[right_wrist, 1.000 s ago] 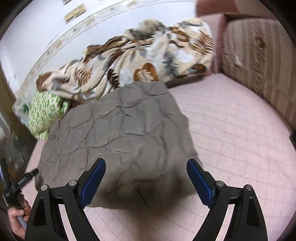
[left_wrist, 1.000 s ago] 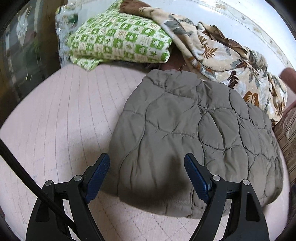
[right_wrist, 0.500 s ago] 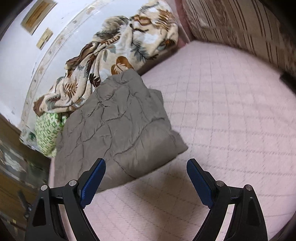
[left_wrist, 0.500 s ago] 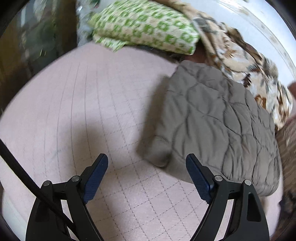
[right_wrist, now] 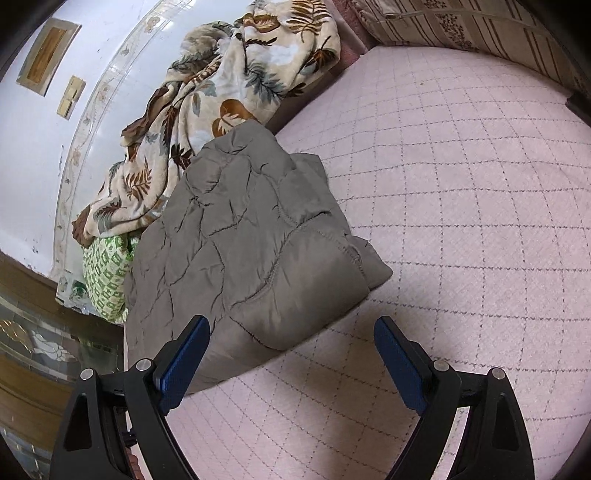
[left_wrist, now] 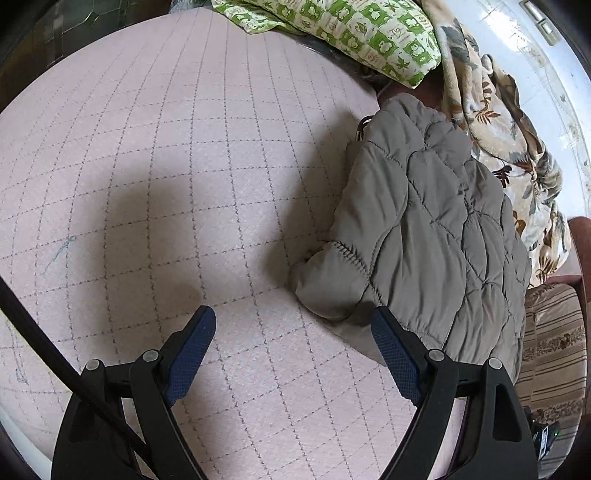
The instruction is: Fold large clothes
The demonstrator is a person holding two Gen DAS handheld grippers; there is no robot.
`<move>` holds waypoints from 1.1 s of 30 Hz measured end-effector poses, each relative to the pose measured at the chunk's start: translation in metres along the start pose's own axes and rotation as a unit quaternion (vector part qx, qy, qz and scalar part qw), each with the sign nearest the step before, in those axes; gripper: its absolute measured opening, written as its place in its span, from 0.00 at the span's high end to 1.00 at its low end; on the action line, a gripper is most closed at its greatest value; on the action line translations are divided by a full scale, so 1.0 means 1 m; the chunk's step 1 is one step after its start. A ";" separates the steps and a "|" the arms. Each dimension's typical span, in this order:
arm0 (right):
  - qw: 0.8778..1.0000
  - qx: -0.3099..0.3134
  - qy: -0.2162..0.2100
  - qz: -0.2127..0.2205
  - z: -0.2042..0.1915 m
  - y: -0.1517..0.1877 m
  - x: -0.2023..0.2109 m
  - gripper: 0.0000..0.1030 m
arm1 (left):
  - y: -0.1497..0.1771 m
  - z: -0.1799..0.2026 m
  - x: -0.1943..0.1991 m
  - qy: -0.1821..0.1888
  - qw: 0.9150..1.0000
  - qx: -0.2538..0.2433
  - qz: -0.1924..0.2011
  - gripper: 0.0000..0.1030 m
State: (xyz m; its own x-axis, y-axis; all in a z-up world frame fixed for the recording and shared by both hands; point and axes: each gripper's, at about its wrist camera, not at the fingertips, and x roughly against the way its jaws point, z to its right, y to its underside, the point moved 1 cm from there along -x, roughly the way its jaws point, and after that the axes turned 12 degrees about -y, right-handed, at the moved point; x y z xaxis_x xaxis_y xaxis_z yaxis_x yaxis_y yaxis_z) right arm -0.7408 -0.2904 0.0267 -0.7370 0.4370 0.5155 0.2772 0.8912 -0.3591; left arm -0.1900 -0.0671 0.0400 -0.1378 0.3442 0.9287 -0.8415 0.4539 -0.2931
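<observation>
The grey quilted jacket (right_wrist: 255,254) lies folded into a thick, puffy bundle on the pink quilted bed (left_wrist: 184,184), toward the bed's far edge, where its far side meets the leaf-print blanket (right_wrist: 229,81) and the green patterned pillow (left_wrist: 369,29) heaped against the wall. It looks already doubled over, so I judge the step in hand to be either a last tidy fold or a release after one; the pictures alone do not decide which. To do it well, each pair of jaws should take a near corner through all the layers, not only the top skin, because this padded fabric springs back and slides on itself; the two corners should rise together and be laid flat, then pressed so the bundle keeps its shape. The loose lower layer that pokes out past the stitched hem on the right side, seen from the right wrist, would need tucking in. The left gripper (left_wrist: 291,343) stands with its jaws wide apart and empty over bare bed, and the jacket's near left corner sits just inside its right jaw, not pinched. The right gripper (right_wrist: 291,350) is likewise spread wide and holds nothing, with the jacket's near edge between its jaws, closest to the left one.
</observation>
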 end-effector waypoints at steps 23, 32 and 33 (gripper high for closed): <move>0.999 -0.037 -0.024 0.003 0.014 -0.003 -0.001 0.09 | 0.000 0.005 -0.011 0.055 0.998 0.016 -0.021 0.17; 0.999 -0.043 -0.027 -0.001 0.016 -0.004 -0.005 0.08 | 0.000 0.007 -0.014 0.058 0.998 0.016 -0.028 0.17; 0.999 -0.045 -0.027 -0.001 0.016 -0.003 -0.005 0.08 | 0.000 0.007 -0.014 0.059 0.998 0.016 -0.028 0.17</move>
State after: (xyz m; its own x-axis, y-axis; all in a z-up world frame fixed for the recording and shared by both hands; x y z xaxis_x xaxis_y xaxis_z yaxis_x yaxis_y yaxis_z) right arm -0.7480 -0.2978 0.0124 -0.7695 0.4296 0.4725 0.3275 0.9007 -0.2856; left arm -0.1911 -0.0778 0.0282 -0.0289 0.4135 0.9100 -0.8628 0.4494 -0.2316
